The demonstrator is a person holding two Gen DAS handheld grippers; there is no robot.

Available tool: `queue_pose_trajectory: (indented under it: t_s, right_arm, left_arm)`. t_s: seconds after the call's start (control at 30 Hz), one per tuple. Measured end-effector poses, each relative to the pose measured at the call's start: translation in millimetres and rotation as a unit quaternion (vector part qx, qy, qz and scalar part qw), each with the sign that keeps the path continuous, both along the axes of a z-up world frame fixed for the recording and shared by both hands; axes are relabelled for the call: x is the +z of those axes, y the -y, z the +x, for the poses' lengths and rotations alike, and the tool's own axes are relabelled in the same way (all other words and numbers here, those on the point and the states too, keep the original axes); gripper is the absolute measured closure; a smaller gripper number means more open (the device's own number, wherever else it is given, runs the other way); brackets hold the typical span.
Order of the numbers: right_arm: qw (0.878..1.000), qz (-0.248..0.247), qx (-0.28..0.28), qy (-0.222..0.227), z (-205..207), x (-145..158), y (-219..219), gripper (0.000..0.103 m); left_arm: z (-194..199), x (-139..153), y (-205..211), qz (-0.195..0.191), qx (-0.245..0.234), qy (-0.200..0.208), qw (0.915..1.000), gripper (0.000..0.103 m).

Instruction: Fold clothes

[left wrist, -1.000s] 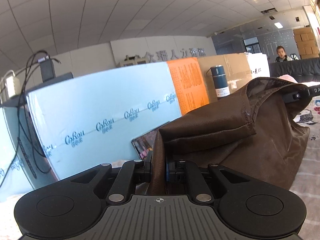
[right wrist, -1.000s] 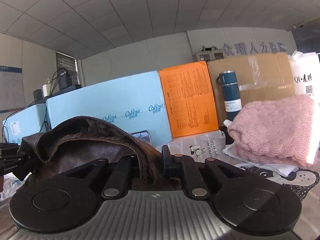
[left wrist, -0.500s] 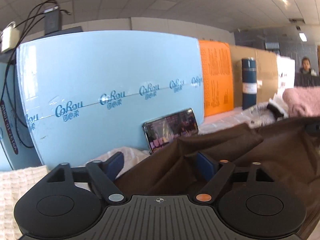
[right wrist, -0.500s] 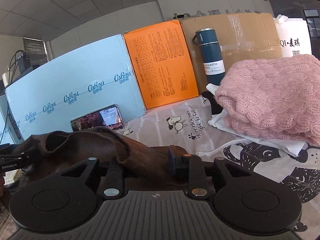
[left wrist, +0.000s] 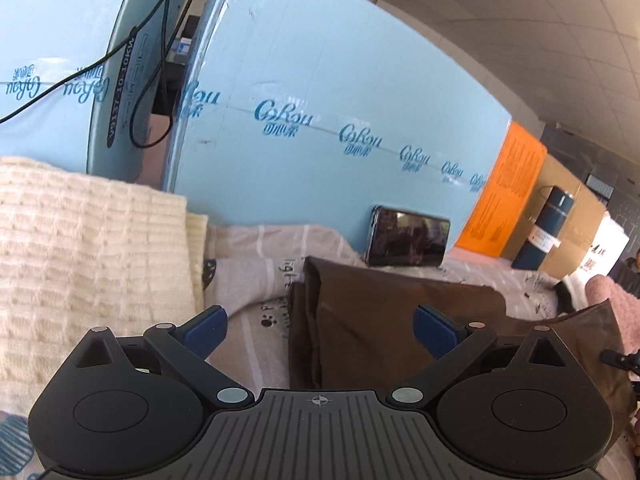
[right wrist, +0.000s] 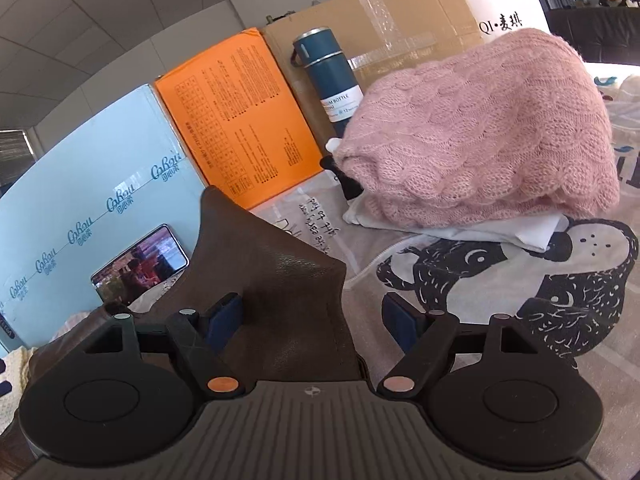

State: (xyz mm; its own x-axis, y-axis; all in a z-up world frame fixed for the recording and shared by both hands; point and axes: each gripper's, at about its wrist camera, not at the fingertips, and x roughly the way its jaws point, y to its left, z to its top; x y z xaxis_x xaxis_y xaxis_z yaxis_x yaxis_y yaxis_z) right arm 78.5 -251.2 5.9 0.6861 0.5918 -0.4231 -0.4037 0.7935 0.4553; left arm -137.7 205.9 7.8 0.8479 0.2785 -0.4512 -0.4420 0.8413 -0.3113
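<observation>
A brown garment (left wrist: 392,320) lies folded on the patterned bed sheet (left wrist: 256,276); it also shows in the right wrist view (right wrist: 276,292). My left gripper (left wrist: 318,326) is open and empty, its blue pads spread wide over the garment's left edge. My right gripper (right wrist: 314,318) is open, its pads apart, with the garment's right corner lying loose between them. A folded pink knit sweater (right wrist: 480,132) rests on a white garment (right wrist: 520,232) to the right. A cream knit garment (left wrist: 88,264) lies at the left.
A light blue box (left wrist: 340,132), an orange box (right wrist: 236,120) and a cardboard box (right wrist: 380,28) line the back. A phone (left wrist: 408,236) leans against the blue box. A dark blue bottle (right wrist: 328,76) stands by the cardboard. Cables (left wrist: 160,60) hang at the left.
Both grippers opened and let go of the brown garment, which came down from mid-air and now lies on the sheet. Both cameras tilted lower toward the bed.
</observation>
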Motion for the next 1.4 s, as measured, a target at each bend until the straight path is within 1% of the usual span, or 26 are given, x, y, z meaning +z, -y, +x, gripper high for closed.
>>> queue_pose_trajectory:
  t_s: [0.07,0.13,0.2,0.27,0.43,0.5,0.53,0.6,0.63,0.7,0.73,0.77,0.8,0.87,0.93,0.97,1.03,1.13,1.17,1.23,1.3,1.37,1.4]
  right_arm:
    - [1.0,0.003,-0.002,-0.013,2,-2,1,0.028]
    - [1.0,0.002,-0.003,-0.016,2,-3,1,0.028]
    - [1.0,0.001,0.005,0.002,1,1,0,0.028]
    - [1.0,0.001,0.013,0.023,-1,6,0,0.028]
    - [0.997,0.0,0.033,0.074,-6,19,-2,0.028]
    - [0.995,-0.001,0.041,0.094,-7,24,-3,0.028]
    - [0.994,-0.001,0.045,0.104,-8,26,-3,0.026]
    - [0.989,-0.035,0.078,0.117,0,28,-13,0.026]
    - [0.988,-0.05,0.089,0.119,5,27,-19,0.028]
    - [0.99,-0.066,0.093,0.083,19,21,-26,0.049]
    - [0.991,-0.068,0.091,0.071,22,18,-28,0.072]
    - [0.992,-0.069,0.089,0.059,26,14,-29,0.081]
    - [0.993,-0.061,0.089,0.052,26,14,-26,0.082]
    - [0.994,-0.041,0.091,0.04,27,15,-20,0.09]
    - [0.995,-0.015,0.097,0.029,27,20,-13,0.091]
    - [0.995,0.005,0.101,0.015,29,23,-9,0.091]
    - [0.993,0.051,0.109,-0.02,35,29,-1,0.092]
    - [0.989,0.08,0.099,-0.075,47,33,6,0.093]
    - [0.99,0.069,0.092,-0.081,51,31,5,0.093]
    - [0.993,0.028,0.076,-0.082,56,23,-2,0.092]
    - [0.995,-0.011,0.064,-0.073,56,16,-12,0.088]
    - [0.997,-0.048,0.044,-0.049,52,11,-20,0.07]
    - [0.997,-0.064,0.033,-0.035,50,9,-23,0.066]
  left_arm:
    - [-5,-2,9,-0.001,-0.007,-0.007,1.0,0.002]
    - [-10,-2,20,0.009,-0.006,-0.01,0.9999,0.002]
    - [-19,-3,32,0.017,0.002,-0.011,0.9998,0.002]
    - [-26,-5,41,0.016,0.005,-0.007,0.9998,0.002]
    - [-33,-7,52,0.011,-0.009,0.005,0.9999,0.002]
    - [-30,-8,54,0.009,-0.017,0.006,0.9998,0.002]
    - [-30,-9,54,0.009,-0.02,0.004,0.9997,0.002]
    - [-28,-10,56,0.01,-0.026,0.001,0.9996,0.002]
    - [-27,-10,57,0.01,-0.028,-0.001,0.9995,0.002]
    - [-25,-11,59,0.011,-0.033,-0.004,0.9994,0.002]
    - [-24,-12,59,0.011,-0.035,-0.006,0.9993,0.002]
    - [-24,-13,60,0.011,-0.037,-0.008,0.9992,0.002]
    - [-23,-13,61,0.012,-0.04,-0.01,0.9991,0.002]
    - [-22,-14,63,0.015,-0.045,-0.011,0.9988,0.002]
    - [-22,-14,65,0.018,-0.05,-0.01,0.9986,0.003]
    - [-22,-14,66,0.02,-0.05,-0.009,0.9985,0.003]
    - [-23,-13,66,0.021,-0.05,-0.007,0.9985,0.003]
    - [-23,-13,68,0.028,-0.046,-0.007,0.9986,0.003]
    - [-24,-12,68,0.031,-0.044,-0.007,0.9985,0.003]
    - [-24,-12,70,0.037,-0.042,-0.009,0.9984,0.003]
    - [-23,-12,70,0.04,-0.041,-0.01,0.9983,0.003]
    - [-23,-12,71,0.041,-0.039,-0.012,0.9983,0.003]
    - [-23,-12,71,0.041,-0.038,-0.013,0.9984,0.003]
